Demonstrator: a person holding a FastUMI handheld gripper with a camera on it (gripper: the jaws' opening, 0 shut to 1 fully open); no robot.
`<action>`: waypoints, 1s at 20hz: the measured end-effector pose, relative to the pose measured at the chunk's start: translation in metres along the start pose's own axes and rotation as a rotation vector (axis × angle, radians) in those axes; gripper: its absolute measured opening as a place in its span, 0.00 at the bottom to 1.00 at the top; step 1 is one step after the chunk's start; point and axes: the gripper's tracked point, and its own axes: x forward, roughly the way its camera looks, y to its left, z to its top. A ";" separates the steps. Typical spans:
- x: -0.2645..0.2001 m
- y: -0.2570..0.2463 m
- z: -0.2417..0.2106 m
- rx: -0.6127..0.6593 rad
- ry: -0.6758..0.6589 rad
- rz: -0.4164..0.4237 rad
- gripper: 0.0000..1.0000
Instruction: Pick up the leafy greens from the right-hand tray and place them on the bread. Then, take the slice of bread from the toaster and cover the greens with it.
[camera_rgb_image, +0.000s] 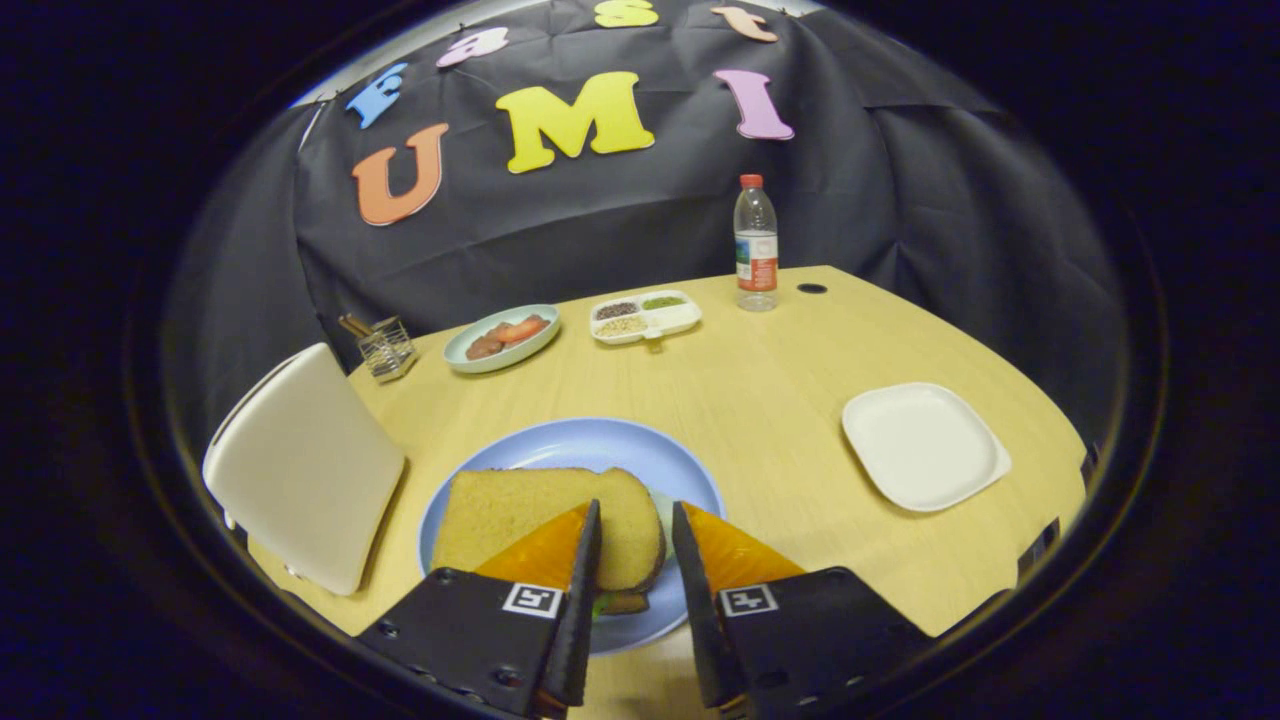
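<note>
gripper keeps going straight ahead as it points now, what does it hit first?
Likely the top bread slice on the blue plate: the open gripper has it between and just ahead of its fingers. Depth is unclear.

Wooden table (760, 400), blue plate (560, 450) (bread-laden), white tray (925, 445), bottle (756, 245), condiment dish (645, 317)

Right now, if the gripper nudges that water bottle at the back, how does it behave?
The water bottle stands tall and narrow, so it probably tips rather than slides. Clear plastic suggests it is light and smooth. The gripper is open over the top bread slice, far from it.
</note>
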 end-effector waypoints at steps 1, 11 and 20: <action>-0.003 0.000 0.002 -0.009 -0.005 -0.013 0.51; -0.105 0.026 0.039 -0.028 -0.182 0.076 0.96; -0.252 0.048 0.060 -0.131 -0.420 0.060 0.96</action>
